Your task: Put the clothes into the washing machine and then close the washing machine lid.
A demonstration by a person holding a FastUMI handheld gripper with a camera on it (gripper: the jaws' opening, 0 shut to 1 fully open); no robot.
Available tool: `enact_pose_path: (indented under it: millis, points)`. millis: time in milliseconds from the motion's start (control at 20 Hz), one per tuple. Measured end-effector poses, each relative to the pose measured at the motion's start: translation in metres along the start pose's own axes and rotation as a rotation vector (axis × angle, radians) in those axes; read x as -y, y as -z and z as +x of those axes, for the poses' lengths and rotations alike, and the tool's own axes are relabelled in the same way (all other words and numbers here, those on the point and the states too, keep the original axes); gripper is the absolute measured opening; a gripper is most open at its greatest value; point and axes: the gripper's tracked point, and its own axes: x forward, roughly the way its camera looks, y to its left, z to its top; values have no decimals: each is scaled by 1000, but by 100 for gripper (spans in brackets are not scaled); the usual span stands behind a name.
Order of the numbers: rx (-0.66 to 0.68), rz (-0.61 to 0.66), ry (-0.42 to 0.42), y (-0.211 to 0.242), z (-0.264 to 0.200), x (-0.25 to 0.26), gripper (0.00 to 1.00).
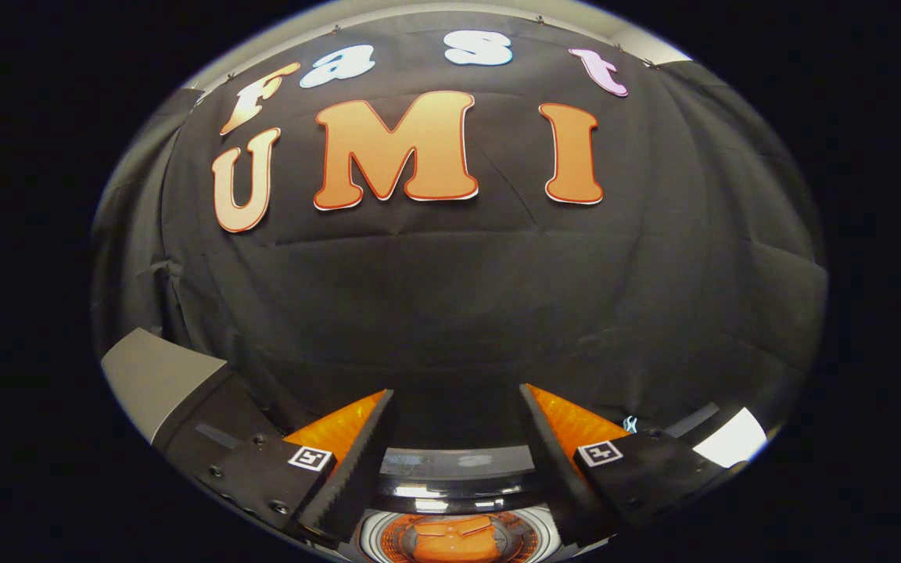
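Note:
My gripper [457, 403] is open, its two fingers spread wide with nothing between them, pointing at the black cloth wall. Below and between the fingers sits the washing machine [450, 469], seen from above at its dark glossy rear rim. Its round drum opening [458, 539] lies open just under the fingers. An orange garment [454, 541] rests inside the drum. The lid is not something I can make out with certainty.
A grey slanted panel [157, 375] rises to the left of the left finger. A bright white patch [732, 438] and a small bluish item [629, 423] sit to the right of the right finger, against the cloth wall.

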Motion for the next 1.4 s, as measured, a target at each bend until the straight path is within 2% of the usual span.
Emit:
enact_pose_path:
  millis: [650, 1100, 1400]
  points:
    - [14, -9, 1, 36, -44, -1, 98]
    - [-94, -14, 47, 95, -63, 13, 99]
    - [-67, -12, 42, 82, -78, 14, 99]
